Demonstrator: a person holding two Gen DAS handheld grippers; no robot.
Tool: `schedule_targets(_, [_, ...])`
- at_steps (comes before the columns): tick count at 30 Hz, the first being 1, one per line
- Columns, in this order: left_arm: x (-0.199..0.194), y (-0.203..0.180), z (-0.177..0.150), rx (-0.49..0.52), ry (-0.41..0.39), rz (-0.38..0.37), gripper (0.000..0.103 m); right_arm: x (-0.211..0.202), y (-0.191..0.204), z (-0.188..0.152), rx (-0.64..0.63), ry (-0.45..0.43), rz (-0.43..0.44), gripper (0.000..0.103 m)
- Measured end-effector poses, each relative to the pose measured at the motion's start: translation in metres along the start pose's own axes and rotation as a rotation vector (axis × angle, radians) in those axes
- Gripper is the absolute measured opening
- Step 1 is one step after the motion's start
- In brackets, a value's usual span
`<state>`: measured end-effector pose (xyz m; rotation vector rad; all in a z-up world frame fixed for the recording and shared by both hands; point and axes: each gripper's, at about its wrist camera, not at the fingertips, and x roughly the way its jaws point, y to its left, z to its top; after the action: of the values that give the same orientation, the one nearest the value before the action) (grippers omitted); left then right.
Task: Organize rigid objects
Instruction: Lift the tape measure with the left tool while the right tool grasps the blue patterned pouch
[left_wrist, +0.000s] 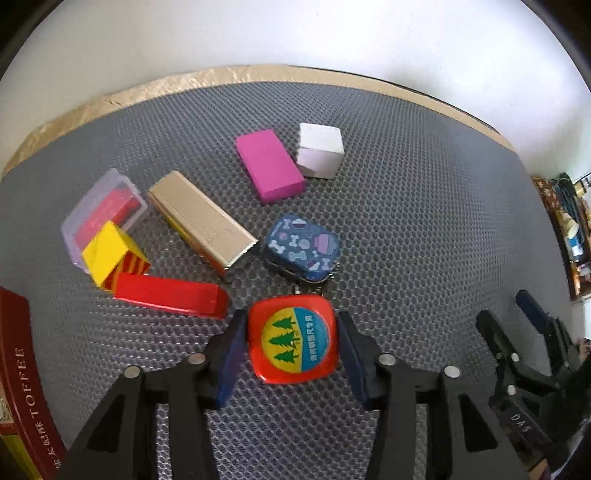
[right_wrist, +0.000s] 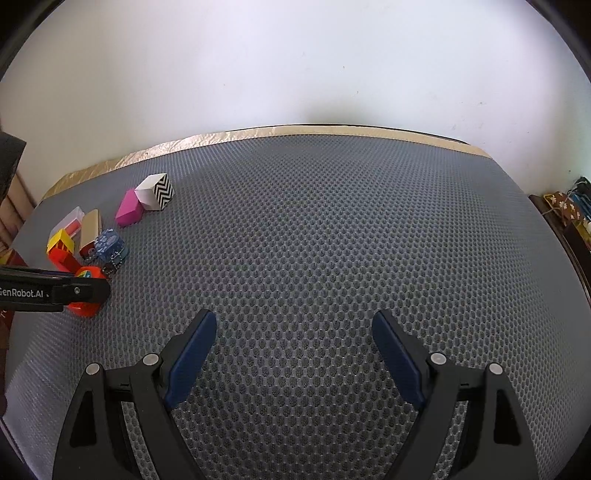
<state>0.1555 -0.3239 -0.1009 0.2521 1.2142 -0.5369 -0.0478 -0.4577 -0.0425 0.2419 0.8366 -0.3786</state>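
Note:
A red square tape measure (left_wrist: 293, 339) with a tree sticker lies on the grey honeycomb mat (left_wrist: 406, 221). My left gripper (left_wrist: 291, 314) points down over it, and both blue pads press its sides. In the right wrist view the tape measure (right_wrist: 86, 310) sits at the far left under the left gripper (right_wrist: 88, 290). Beyond it are a blue bone-print tin (left_wrist: 301, 247), a gold box (left_wrist: 203, 218), a pink box (left_wrist: 269, 164), a white box (left_wrist: 319, 149), a long red box (left_wrist: 170, 295), a yellow box (left_wrist: 110, 253) and a clear case (left_wrist: 103, 206). My right gripper (right_wrist: 294, 315) stands open over bare mat.
A dark red toffee tin (left_wrist: 22, 369) stands at the left edge. The mat's far edge has a gold strip (left_wrist: 221, 75) against a white wall. Cluttered shelving (left_wrist: 572, 229) is at the right. The right gripper (left_wrist: 504, 306) shows at the lower right.

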Motion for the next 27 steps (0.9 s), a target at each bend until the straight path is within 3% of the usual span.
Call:
schedule_targets(8, [-0.025, 0.031, -0.043, -0.105, -0.034, -0.099, 0.048, -0.001, 0.000, 0.001, -0.006, -0.003, 0.021, 0.083])
schedule_targets(10, [-0.033, 0.047, -0.058, -0.155, -0.025, -0.130, 0.048, -0.003, 0.007, 0.003, -0.048, 0.004, 0.099, 0.075])
schedule_targets(12, [-0.042, 0.061, -0.071, -0.182, -0.026, -0.138, 0.048, -0.003, 0.023, 0.010, -0.135, 0.020, 0.176, 0.055])
schedule_targets(14, [-0.051, 0.075, -0.081, -0.198, -0.027, -0.140, 0.048, -0.001, 0.046, 0.019, -0.240, 0.025, 0.231, 0.047])
schedule_targets(19, [-0.075, 0.090, -0.102, -0.230, -0.046, -0.149, 0.048, 0.022, 0.094, 0.045, -0.402, 0.092, 0.404, 0.045])
schedule_targets(22, [-0.088, 0.102, -0.112, -0.237, -0.057, -0.150, 0.048, 0.032, 0.115, 0.052, -0.477, 0.098, 0.376, 0.043])
schedule_targets(27, [-0.105, 0.115, -0.122, -0.257, -0.081, -0.152, 0.048, 0.046, 0.132, 0.062, -0.512, 0.116, 0.400, 0.043])
